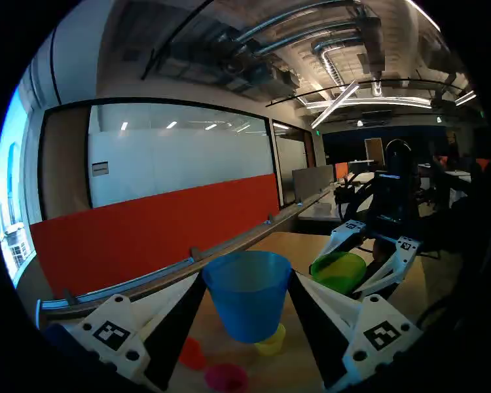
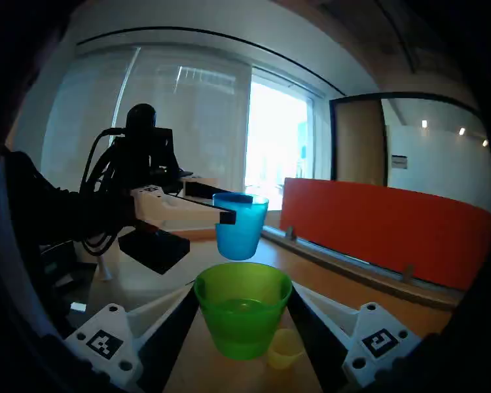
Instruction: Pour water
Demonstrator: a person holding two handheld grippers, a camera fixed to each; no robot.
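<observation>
**Pour: close the gap, tip slow**

Left gripper [image 1: 247, 280] is clamped on the blue cup [image 1: 249, 308]. Right gripper [image 2: 243, 291] is clamped on the green cup [image 2: 243, 324], with water visible inside. Both look lifted off the table [image 2: 324, 278]. In the right gripper view, blue sits at 12 o'clock, apart. Bring the rims near, hold the receiver level, and tilt gradually.

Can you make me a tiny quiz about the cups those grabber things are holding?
1. True or false: the left gripper holds a pink cup.
2. Which cup does the right gripper hold? A) orange B) green C) blue
3. Fill in: the small cup on the table, seen just below the right gripper's cup, is ____.
Key: 1. False, it holds the blue cup. 2. B, the green cup. 3. Yellow: the small yellow cup.
</observation>
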